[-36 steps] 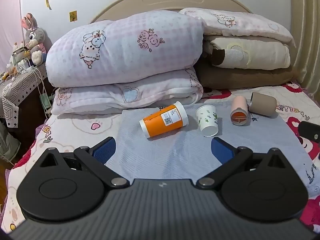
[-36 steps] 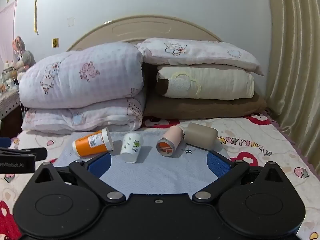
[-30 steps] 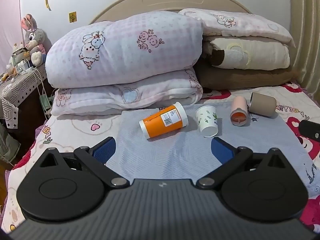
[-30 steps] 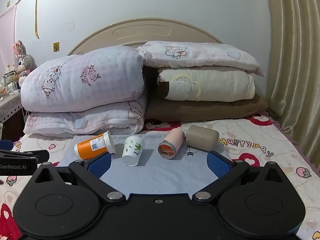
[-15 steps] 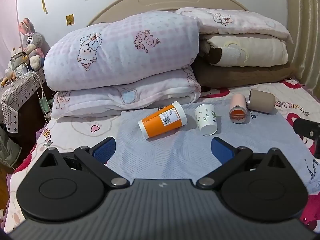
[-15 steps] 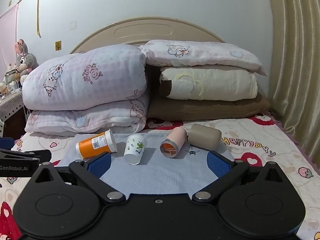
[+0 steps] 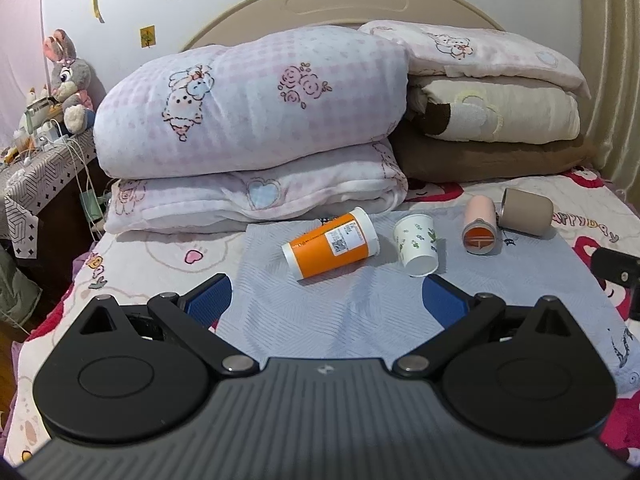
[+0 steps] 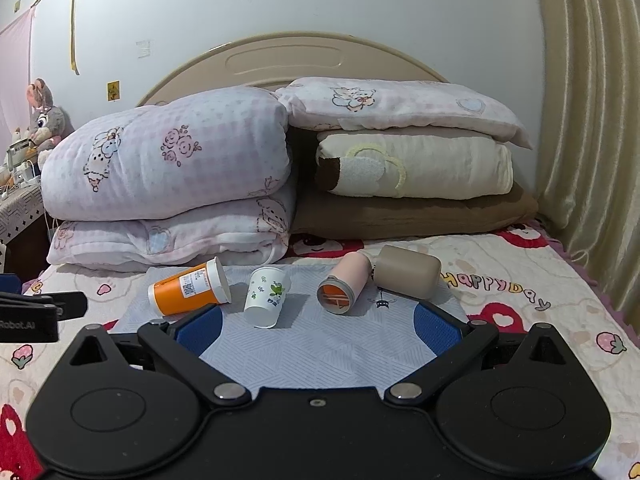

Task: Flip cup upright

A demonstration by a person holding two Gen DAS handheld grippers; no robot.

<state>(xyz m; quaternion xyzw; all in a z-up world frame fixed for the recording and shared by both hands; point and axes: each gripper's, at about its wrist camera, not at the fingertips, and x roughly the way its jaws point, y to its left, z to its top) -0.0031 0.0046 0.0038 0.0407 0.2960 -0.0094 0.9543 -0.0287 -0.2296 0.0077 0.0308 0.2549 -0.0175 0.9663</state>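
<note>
Several cups lie on their sides on a grey-blue mat (image 7: 320, 312) (image 8: 320, 344) on the bed. An orange cup with a white lid (image 7: 331, 243) (image 8: 189, 288) is at the left. A white paper cup with green leaves (image 7: 416, 245) (image 8: 266, 297) is beside it. A pink cup (image 7: 479, 225) (image 8: 345, 288) and a taupe cup (image 7: 525, 211) (image 8: 408, 271) lie at the right. My left gripper (image 7: 326, 300) is open and empty, short of the cups. My right gripper (image 8: 318, 326) is open and empty, also short of them.
Folded quilts (image 7: 252, 120) (image 8: 168, 168) and stacked pillows (image 7: 492, 104) (image 8: 412, 164) rise just behind the cups against the headboard. A bedside table with a plush rabbit (image 7: 66, 76) stands at the left. Curtains (image 8: 588, 120) hang at the right.
Both grippers have drifted slightly, so the views have shifted a little. The cups have not moved. Both grippers stay open.
</note>
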